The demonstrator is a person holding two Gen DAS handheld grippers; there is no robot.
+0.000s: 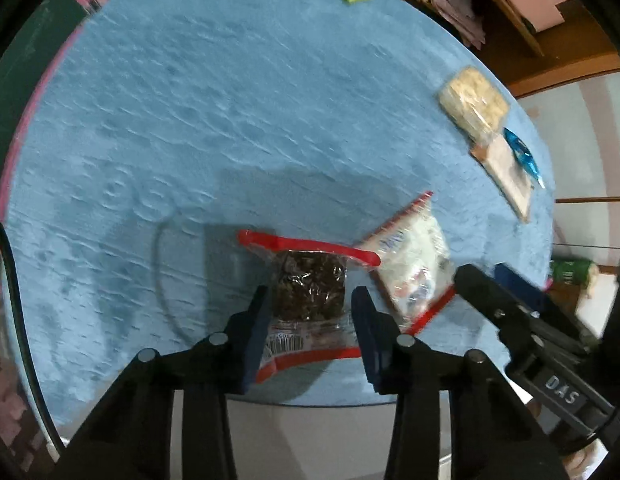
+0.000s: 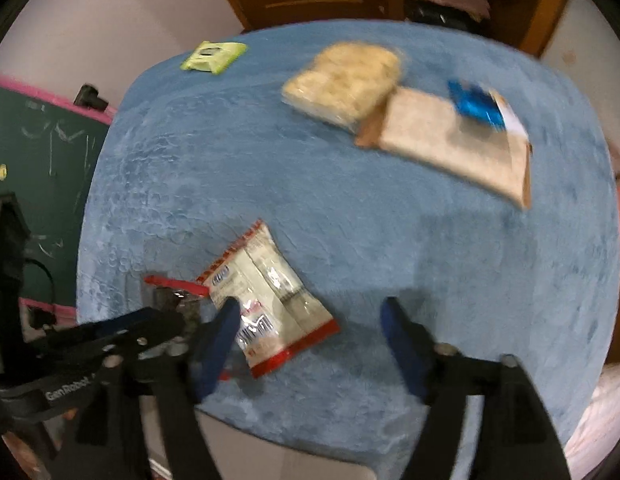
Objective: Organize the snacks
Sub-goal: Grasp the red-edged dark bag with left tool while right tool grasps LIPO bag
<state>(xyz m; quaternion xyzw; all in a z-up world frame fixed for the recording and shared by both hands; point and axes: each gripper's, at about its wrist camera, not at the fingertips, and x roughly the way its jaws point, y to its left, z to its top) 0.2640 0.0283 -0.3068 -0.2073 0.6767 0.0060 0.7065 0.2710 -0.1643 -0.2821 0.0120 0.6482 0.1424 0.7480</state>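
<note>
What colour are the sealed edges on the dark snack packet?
Red, on the dark snack packet; clearest in the left wrist view.

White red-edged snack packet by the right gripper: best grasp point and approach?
Take the white snack packet across its short width at the middle, from straight above. It lies flat and tilted on the blue cloth, so turn the open right gripper to straddle its long edges.

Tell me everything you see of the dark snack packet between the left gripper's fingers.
The dark snack packet is a clear crinkly pouch with red sealed ends, a dark brown block inside and a barcode near its close end. It lies flat on the blue cloth. The left gripper pinches its sides, and its far red edge meets the white packet.
</note>
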